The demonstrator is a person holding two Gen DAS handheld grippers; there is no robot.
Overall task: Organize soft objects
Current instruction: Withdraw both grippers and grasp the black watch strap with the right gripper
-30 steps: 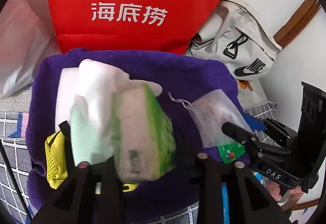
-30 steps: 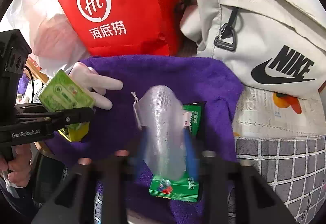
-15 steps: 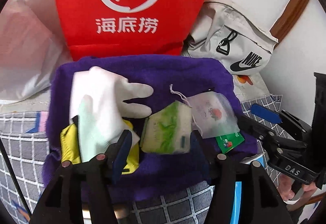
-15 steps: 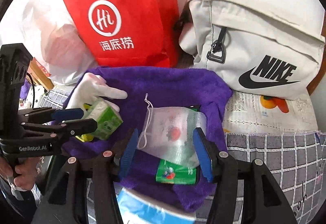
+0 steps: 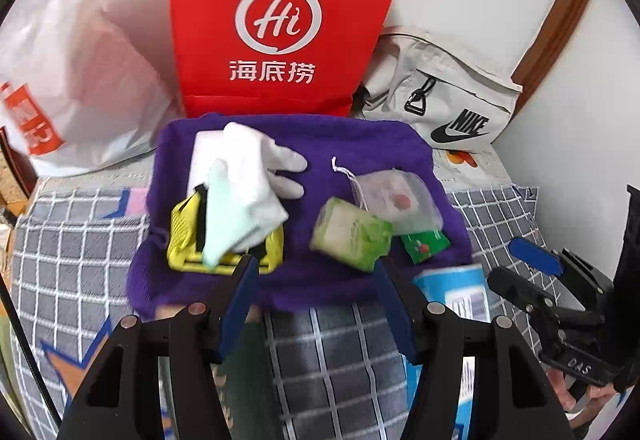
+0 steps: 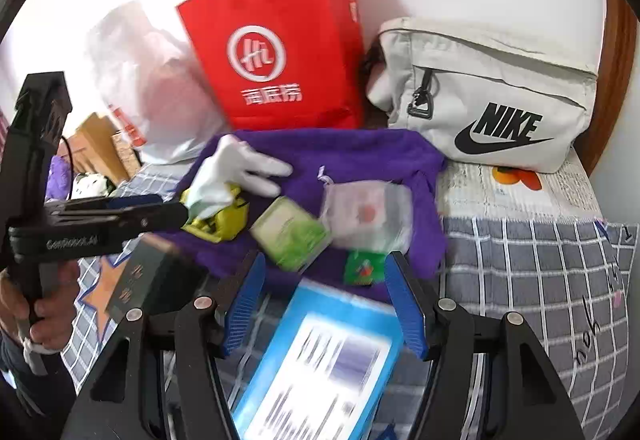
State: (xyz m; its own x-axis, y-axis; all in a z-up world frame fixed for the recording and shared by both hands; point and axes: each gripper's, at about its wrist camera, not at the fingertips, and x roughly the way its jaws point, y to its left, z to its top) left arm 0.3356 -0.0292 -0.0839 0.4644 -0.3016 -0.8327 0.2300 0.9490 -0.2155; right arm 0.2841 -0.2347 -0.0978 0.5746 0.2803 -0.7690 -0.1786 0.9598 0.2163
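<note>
On the purple fleece cloth (image 5: 352, 144) you have six soft things. There is one white fabric glove (image 5: 256, 164) at about 10 o'clock on the cloth. One pale mint-green cloth piece (image 5: 218, 216) lies on the glove. One yellow mesh pouch with black trim (image 5: 180, 236) lies under both of them, at 8 o'clock. One green plastic tissue pack (image 5: 350, 236) sits near the middle, a little toward 5 o'clock. One translucent drawstring pouch (image 5: 396, 200) lies just beside the pack at 3 o'clock, touching it. One small green sachet (image 5: 426, 246) shows partly from under that pouch at 4 o'clock.

Behind the cloth, at 12 o'clock, stands one red paper bag with a white logo (image 5: 280, 20). There is one white plastic bag (image 5: 80, 80) at 10 o'clock and one beige Nike fabric bag (image 5: 448, 104) at 2 o'clock. In front, on the grey checked bedsheet (image 5: 72, 240), lies one blue and white box (image 6: 320, 368), and one dark box (image 6: 148, 280) is at 9 o'clock in the right wrist view.

Your left gripper (image 5: 316, 304) points at the near edge of the cloth, level and apart from all things. Its jaws stand wide apart and hold nothing. Your right gripper (image 6: 324, 300) hovers over the blue box, aimed toward the sachet. Its jaws are also wide apart and empty. In the left wrist view you see this gripper at 4 o'clock, beside the cloth.
</note>
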